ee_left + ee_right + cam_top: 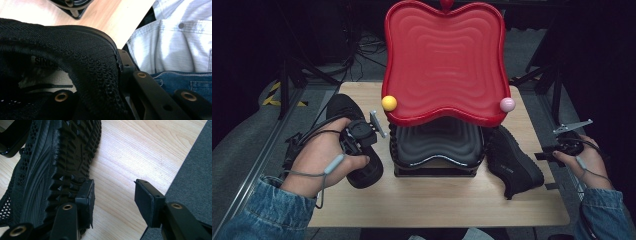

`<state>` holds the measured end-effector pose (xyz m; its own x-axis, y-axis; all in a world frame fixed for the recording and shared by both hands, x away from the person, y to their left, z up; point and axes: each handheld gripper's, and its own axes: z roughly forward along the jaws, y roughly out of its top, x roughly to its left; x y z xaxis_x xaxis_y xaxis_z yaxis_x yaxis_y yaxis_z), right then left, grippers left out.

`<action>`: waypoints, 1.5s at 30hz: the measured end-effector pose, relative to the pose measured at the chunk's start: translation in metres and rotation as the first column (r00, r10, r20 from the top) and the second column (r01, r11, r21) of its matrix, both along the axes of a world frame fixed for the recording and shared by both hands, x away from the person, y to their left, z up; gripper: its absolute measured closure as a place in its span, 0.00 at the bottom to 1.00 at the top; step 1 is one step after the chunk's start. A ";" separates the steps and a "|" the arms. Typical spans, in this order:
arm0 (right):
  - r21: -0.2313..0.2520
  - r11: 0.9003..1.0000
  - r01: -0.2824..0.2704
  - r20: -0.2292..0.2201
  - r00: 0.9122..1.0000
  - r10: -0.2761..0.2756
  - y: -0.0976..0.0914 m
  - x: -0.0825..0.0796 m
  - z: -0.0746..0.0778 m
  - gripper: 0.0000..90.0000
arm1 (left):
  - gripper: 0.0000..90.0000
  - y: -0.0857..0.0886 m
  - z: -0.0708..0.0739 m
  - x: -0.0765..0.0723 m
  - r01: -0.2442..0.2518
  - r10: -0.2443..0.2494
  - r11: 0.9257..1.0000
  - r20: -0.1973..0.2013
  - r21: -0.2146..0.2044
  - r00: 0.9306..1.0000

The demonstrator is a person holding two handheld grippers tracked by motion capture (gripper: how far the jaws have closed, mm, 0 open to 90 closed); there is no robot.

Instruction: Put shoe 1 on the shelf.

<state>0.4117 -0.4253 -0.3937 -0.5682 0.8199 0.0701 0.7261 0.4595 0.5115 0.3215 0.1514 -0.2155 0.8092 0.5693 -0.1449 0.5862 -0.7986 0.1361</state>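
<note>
Black knit collar of the left shoe (82,57) sat clamped between my left gripper (100,100) fingers; my right gripper (113,195) stood wide, one finger (86,197) touching the other shoe's sole (72,147).

The tabletop (437,200) is pale wood with a fine grain and a smooth matt finish. The red tray (444,55) above it is glossy plastic, moulded in rippled rings. The left shoe (82,57) is black knitted cloth, coarse and matt, with a printed fabric insole inside. The right shoe (50,160) has open mesh at its side and a matt rubber sole of studded tread. The right gripper's fingers (148,200) are matt black with brass-coloured rivets. The person's sleeves (272,210) are blue denim.
</note>
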 end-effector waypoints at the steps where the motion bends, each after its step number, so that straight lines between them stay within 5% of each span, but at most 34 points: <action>1: 0.002 1.000 0.000 0.000 1.000 0.000 0.000 0.000 -0.001 0.57 | 0.96 0.000 0.003 -0.001 -0.002 0.002 1.000 0.000 0.006 1.000; 26: -0.006 1.000 -0.011 -0.009 1.000 0.011 0.000 -0.002 -0.003 0.57 | 0.96 -0.010 0.080 -0.019 0.025 -0.031 0.999 0.120 0.047 0.992; 36: -0.006 1.000 -0.007 -0.008 1.000 0.007 -0.002 -0.004 -0.004 0.57 | 0.96 -0.015 0.104 -0.026 0.059 -0.068 0.996 0.135 0.069 0.989; 45: -0.013 1.000 -0.004 -0.009 1.000 0.004 -0.002 -0.007 -0.005 0.57 | 0.96 -0.020 0.123 -0.031 0.082 -0.097 0.993 0.184 0.087 0.978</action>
<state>0.4052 -0.4277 -0.3984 -0.5705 0.8188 0.0643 0.7292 0.4689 0.4984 0.2910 0.1317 -0.0920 0.8658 0.4972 0.0568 0.4822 -0.8592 0.1713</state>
